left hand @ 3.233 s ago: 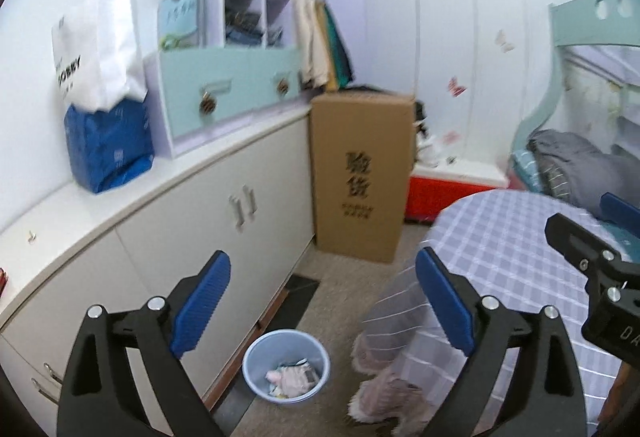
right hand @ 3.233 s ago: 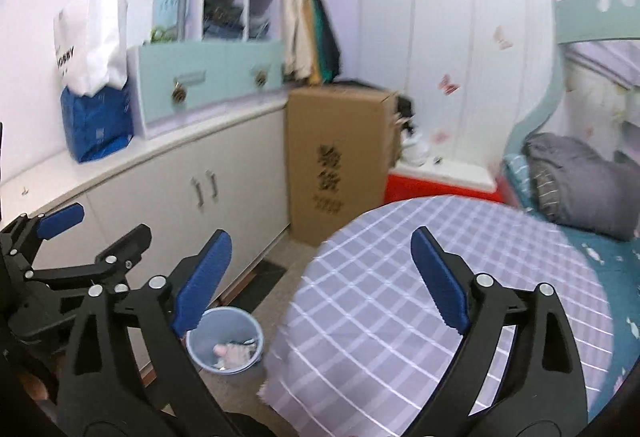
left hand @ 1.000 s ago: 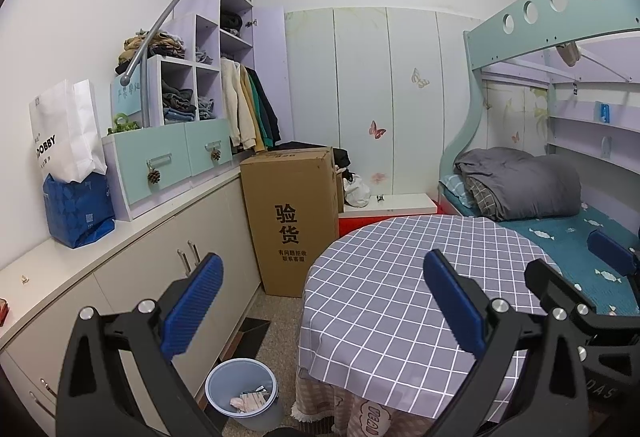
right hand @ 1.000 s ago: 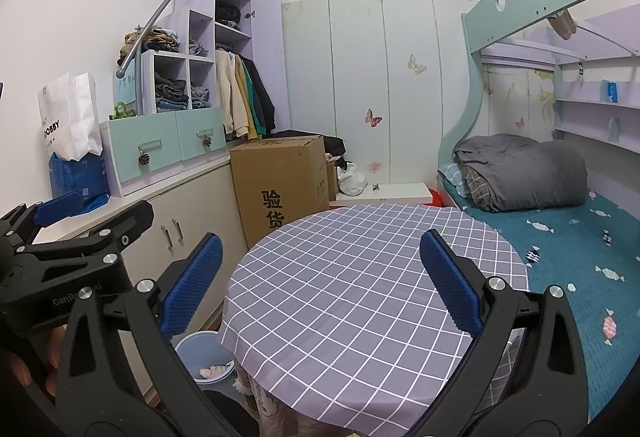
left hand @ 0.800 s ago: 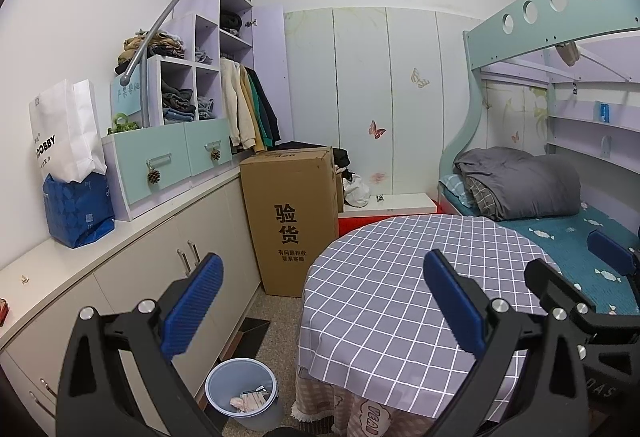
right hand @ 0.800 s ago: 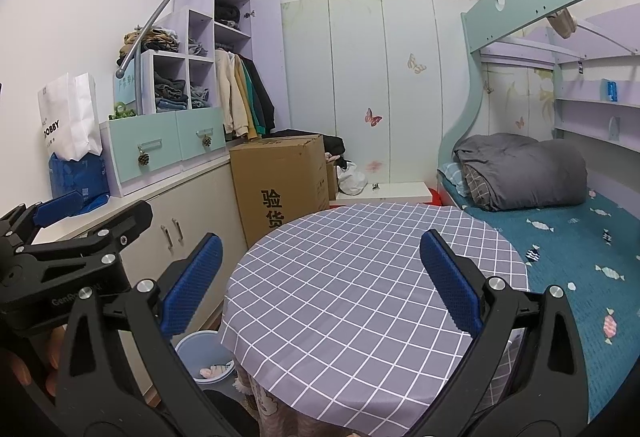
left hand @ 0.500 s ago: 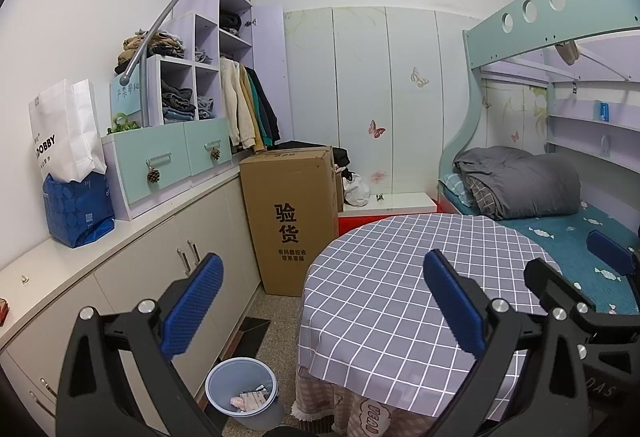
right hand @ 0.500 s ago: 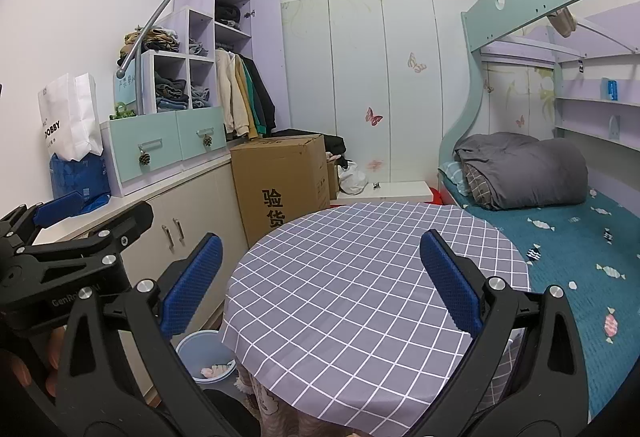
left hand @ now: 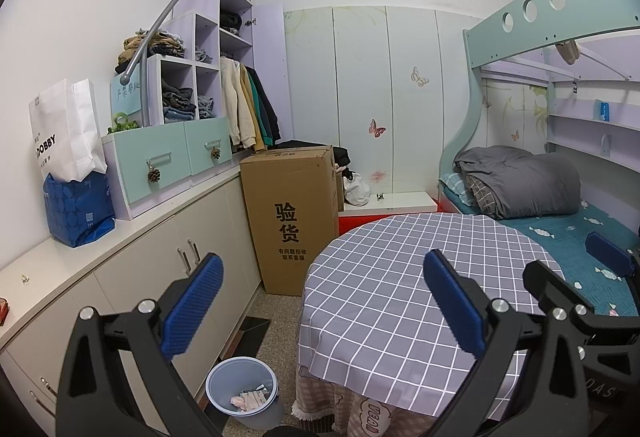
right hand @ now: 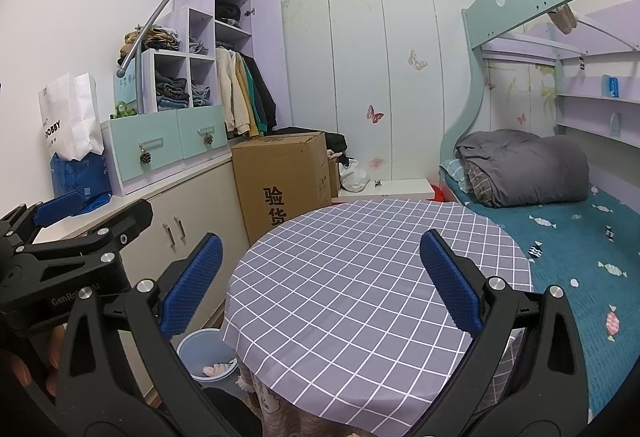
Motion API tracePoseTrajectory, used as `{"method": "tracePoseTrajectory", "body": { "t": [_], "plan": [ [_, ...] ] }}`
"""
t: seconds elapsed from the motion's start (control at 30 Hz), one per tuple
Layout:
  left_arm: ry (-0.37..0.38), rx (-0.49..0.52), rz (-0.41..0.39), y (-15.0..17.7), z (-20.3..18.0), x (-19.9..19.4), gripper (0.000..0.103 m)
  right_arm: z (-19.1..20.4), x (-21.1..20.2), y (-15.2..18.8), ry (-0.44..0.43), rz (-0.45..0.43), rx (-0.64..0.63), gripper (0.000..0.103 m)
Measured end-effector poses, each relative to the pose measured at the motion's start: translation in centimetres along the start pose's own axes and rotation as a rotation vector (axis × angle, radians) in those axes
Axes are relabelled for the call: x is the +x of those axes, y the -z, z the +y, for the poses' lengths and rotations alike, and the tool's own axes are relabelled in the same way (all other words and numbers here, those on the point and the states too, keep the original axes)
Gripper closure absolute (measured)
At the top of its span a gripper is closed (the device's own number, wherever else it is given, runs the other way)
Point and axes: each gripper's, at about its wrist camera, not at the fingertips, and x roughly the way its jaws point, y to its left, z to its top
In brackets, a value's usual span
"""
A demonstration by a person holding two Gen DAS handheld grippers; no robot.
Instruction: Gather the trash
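A pale blue waste bin [left hand: 243, 389] stands on the floor between the cabinets and the round table, with crumpled paper trash [left hand: 250, 399] inside; the right wrist view shows the same waste bin [right hand: 200, 351] partly behind the tablecloth. My left gripper [left hand: 320, 301] is held level above the table's left edge, open, with nothing between its blue pads. My right gripper [right hand: 320, 277] hangs open over the round table [right hand: 360, 277], which wears a grey checked cloth with no object on it. The left gripper's body [right hand: 72, 257] shows at the left of the right wrist view.
White cabinets [left hand: 168, 261] run along the left wall under a blue bag [left hand: 78, 209] and teal drawers [left hand: 168, 157]. A tall cardboard box [left hand: 292, 217] stands behind the table. A bunk bed [left hand: 560, 229] with a grey duvet [left hand: 520, 181] fills the right side.
Since 3.2 s ago both grippers have tilted up from the bin and floor to a level view of the room. Over the last second nothing has moved noticeably.
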Motion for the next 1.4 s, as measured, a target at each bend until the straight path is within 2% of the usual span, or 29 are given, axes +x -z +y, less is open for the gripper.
{"method": "tracePoseTrajectory", "body": {
  "t": [1.4],
  "plan": [
    [-0.001, 0.003, 0.003, 0.25, 0.46, 0.0, 0.005, 0.94, -0.21, 0.12, 0.0, 0.009, 0.004, 0.006]
  ]
}}
